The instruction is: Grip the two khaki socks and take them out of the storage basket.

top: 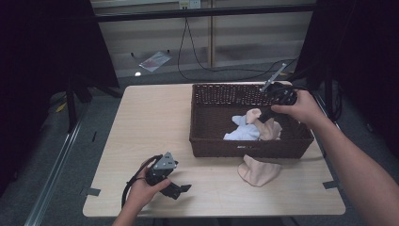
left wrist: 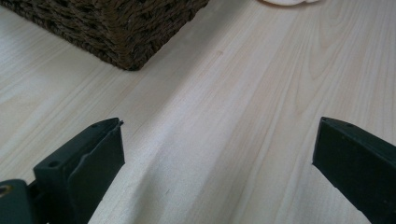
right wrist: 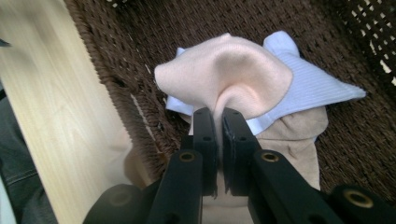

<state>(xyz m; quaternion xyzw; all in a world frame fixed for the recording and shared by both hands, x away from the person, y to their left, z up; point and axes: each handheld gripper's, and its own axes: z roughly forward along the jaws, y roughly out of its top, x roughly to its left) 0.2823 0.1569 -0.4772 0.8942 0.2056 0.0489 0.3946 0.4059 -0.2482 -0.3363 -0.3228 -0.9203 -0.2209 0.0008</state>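
A dark brown wicker basket stands on the right half of the wooden table. Inside it lie a light blue cloth and a pale pink cloth. My right gripper reaches into the basket from the far right and is shut on the pink cloth, which bunches up over the blue cloth. Another pink cloth lies on the table in front of the basket. My left gripper rests low near the table's front left, open, with bare wood between its fingers.
The basket's corner is ahead and left of the left gripper. A black cable runs over the floor behind the table. Dark stands flank the table on both sides.
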